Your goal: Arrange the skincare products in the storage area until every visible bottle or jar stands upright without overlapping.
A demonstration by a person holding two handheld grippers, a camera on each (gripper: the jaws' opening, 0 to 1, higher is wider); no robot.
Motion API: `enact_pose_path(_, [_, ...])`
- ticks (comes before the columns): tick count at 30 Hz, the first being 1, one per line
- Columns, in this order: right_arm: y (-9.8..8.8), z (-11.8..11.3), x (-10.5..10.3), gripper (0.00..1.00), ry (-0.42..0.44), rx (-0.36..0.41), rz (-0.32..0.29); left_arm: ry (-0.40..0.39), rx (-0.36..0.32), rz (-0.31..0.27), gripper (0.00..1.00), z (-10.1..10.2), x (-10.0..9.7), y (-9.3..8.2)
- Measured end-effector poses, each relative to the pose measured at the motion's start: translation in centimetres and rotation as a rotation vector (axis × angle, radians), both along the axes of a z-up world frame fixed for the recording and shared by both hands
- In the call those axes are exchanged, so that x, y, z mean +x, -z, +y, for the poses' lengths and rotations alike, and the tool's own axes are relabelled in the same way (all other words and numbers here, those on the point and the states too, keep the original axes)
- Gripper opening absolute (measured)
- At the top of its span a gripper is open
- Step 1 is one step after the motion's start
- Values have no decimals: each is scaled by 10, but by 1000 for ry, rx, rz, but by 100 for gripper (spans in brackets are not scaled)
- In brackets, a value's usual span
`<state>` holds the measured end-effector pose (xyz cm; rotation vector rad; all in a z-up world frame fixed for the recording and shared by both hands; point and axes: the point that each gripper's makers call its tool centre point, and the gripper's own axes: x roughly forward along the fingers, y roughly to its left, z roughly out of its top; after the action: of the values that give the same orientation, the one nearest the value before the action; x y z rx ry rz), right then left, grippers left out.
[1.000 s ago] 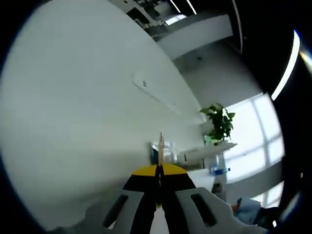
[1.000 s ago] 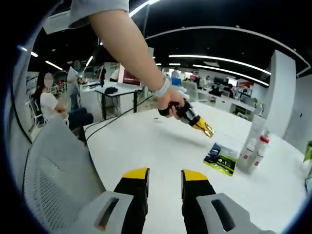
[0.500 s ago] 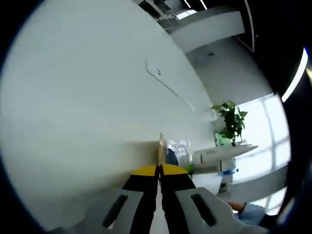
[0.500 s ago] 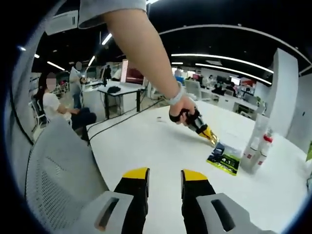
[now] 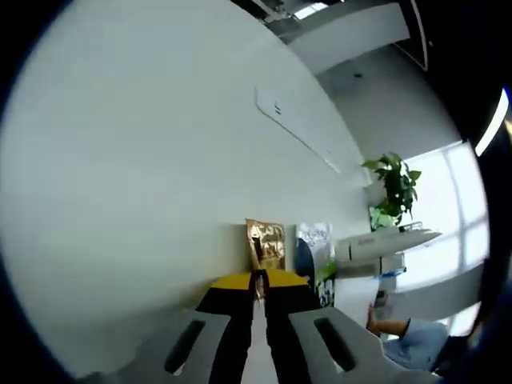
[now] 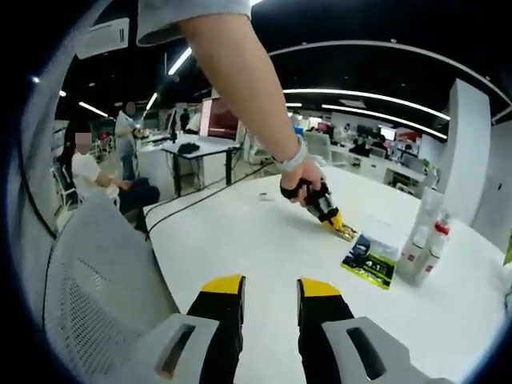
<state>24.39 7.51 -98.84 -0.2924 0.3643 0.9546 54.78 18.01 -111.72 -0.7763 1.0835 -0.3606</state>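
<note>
two upright bottles (image 6: 422,246) beside dark packet (image 6: 368,259); left gripper (image 5: 258,280) pinching gold sachet (image 5: 266,244), right gripper (image 6: 269,290) spread

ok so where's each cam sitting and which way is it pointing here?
Left gripper view: rides the left tongs, low over the white table, facing a gold packet and a plant; its own jaws are closed.
Right gripper view: rides the right tongs, farther back, looking across the table at the person's arm; jaws apart.
Shared: table, left tongs, packet.
</note>
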Motion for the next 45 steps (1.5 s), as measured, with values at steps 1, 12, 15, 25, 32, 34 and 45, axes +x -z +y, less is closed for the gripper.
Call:
enact_pose_path(1, [0, 0, 0, 22, 0, 0, 0, -5, -2, 8, 1, 0, 0, 0])
enact_pose_path(12, [0, 0, -2, 19, -9, -10, -5, -23, 5, 95, 4, 2, -6, -1])
enact_pose_path(15, [-1, 0, -2, 19, -9, -6, -7, -50, 28, 82, 9, 7, -3, -6])
enact_pose_path(25, [-3, 1, -2, 18, -10, -1, -14, -46, 41, 23, 32, 31, 2, -22])
enact_pose_path(32, [-6, 1, -2, 18, -16, 6, -24, -48, 107, -60, 34, 66, -3, -49])
enact_pose_path(34, [-7, 1, -2, 18, -14, 8, -29, -51, 159, -79, 40, 84, -6, -53])
enact_pose_path(45, [-6, 1, -2, 17, -12, 10, -28, -122, 515, -109, 61, 196, -25, -64])
